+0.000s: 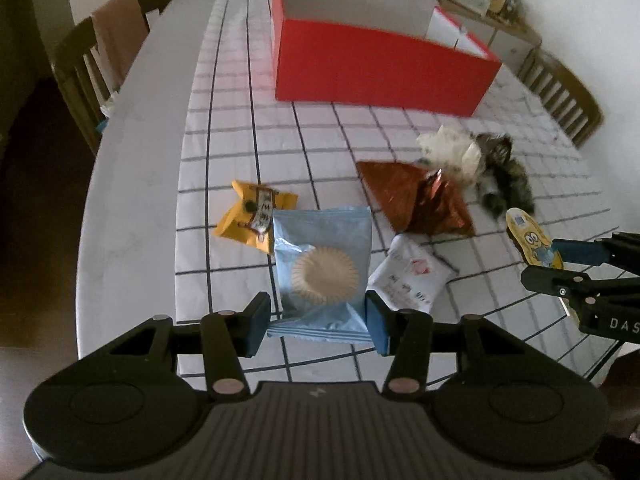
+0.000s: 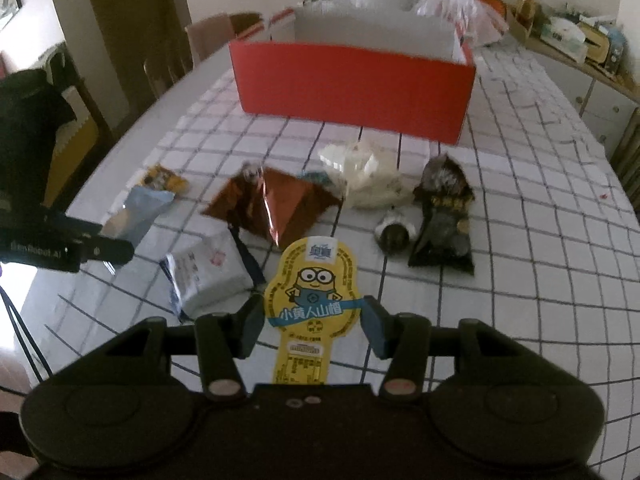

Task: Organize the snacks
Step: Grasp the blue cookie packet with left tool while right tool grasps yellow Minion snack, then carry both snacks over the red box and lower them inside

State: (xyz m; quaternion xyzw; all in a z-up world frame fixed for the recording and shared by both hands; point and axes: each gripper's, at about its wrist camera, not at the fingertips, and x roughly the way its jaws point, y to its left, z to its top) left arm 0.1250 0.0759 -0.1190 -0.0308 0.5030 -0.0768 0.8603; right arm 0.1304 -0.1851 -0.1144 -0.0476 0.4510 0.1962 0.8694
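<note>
My left gripper (image 1: 318, 328) is shut on a light blue cookie packet (image 1: 322, 268), lifted off the checked tablecloth; the same packet (image 2: 136, 216) shows at the left of the right wrist view. My right gripper (image 2: 314, 326) is shut on a yellow cartoon-character snack pack (image 2: 310, 292), also visible at the right edge of the left wrist view as the yellow pack (image 1: 532, 240). An open red box (image 2: 352, 84) stands at the far side of the table. Loose snacks lie between: a copper foil bag (image 2: 280, 204), a white packet (image 2: 208, 276), a small yellow packet (image 1: 256, 216), a dark bag (image 2: 444, 220).
A pale crinkled bag (image 2: 368, 176) and a small round snack (image 2: 394, 234) lie near the dark bag. Wooden chairs (image 1: 104, 60) stand at both sides of the table. A plastic bag (image 2: 460, 8) and a cluttered sideboard (image 2: 580, 44) are behind the box.
</note>
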